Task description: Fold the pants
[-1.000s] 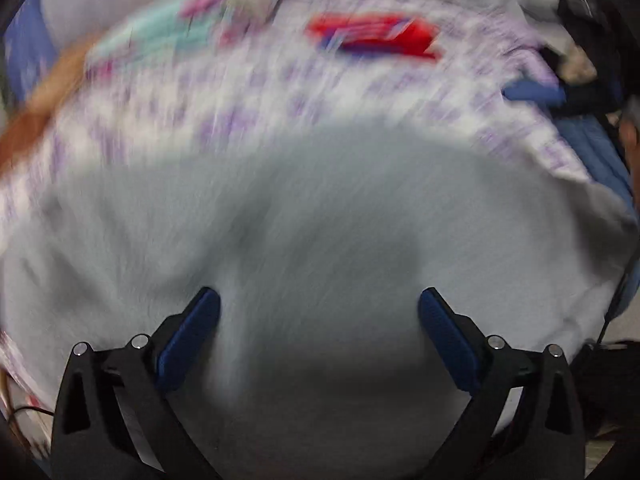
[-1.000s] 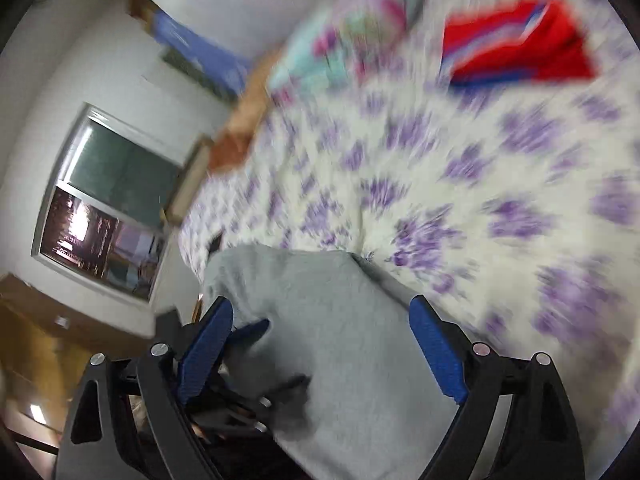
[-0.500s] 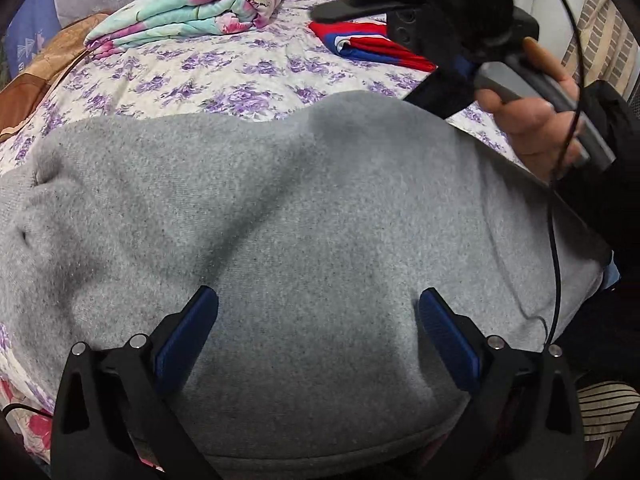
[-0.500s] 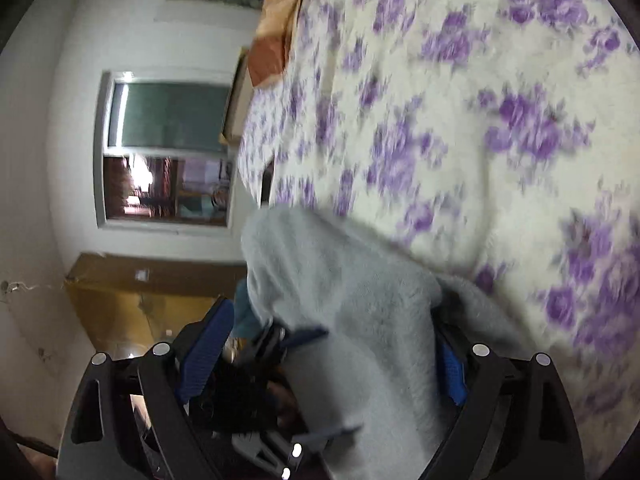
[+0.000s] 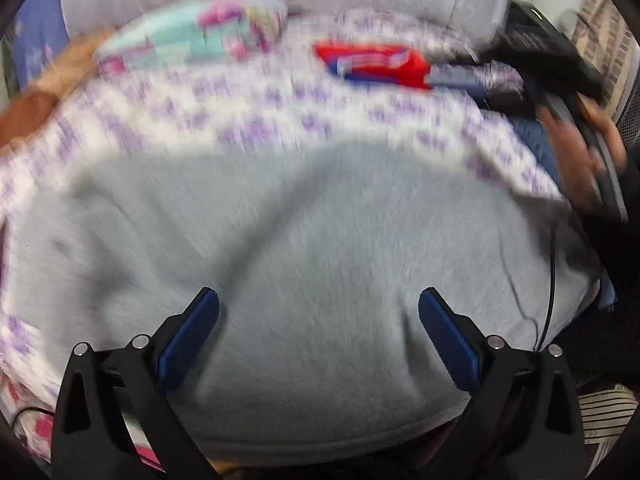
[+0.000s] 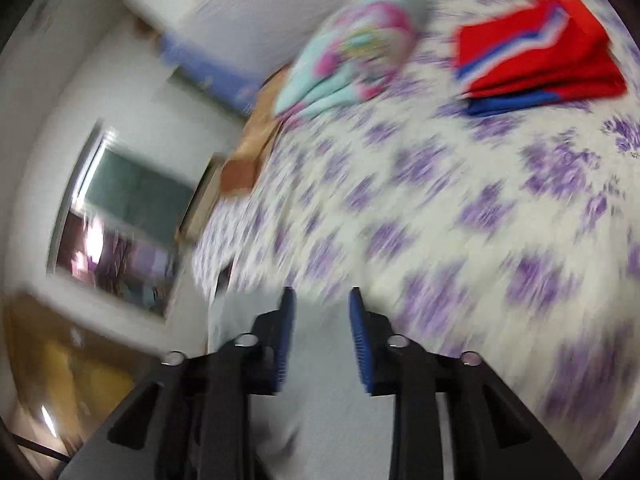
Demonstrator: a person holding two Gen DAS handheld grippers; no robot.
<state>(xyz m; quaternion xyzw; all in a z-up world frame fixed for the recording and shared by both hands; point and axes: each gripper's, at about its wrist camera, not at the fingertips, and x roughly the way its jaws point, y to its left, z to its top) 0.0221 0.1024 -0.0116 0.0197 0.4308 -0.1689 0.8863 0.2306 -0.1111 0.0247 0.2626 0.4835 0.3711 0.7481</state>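
Both views motion-blurred. Left gripper (image 5: 318, 316): blue pads spread wide, nothing between them, poised over grey pants (image 5: 320, 248) that fill the lower half of its view, spread on the floral bedsheet (image 5: 248, 116). Right gripper (image 6: 321, 320): pads drawn close with grey cloth between them, apparently pinching the pants (image 6: 320, 376), though blur hides the contact. Right hand (image 5: 580, 152) at 2 o'clock in the left view, at the pants' edge. Folded red-and-blue garment (image 6: 536, 60) at 1 o'clock, pastel quilt (image 6: 356, 52) at 12.
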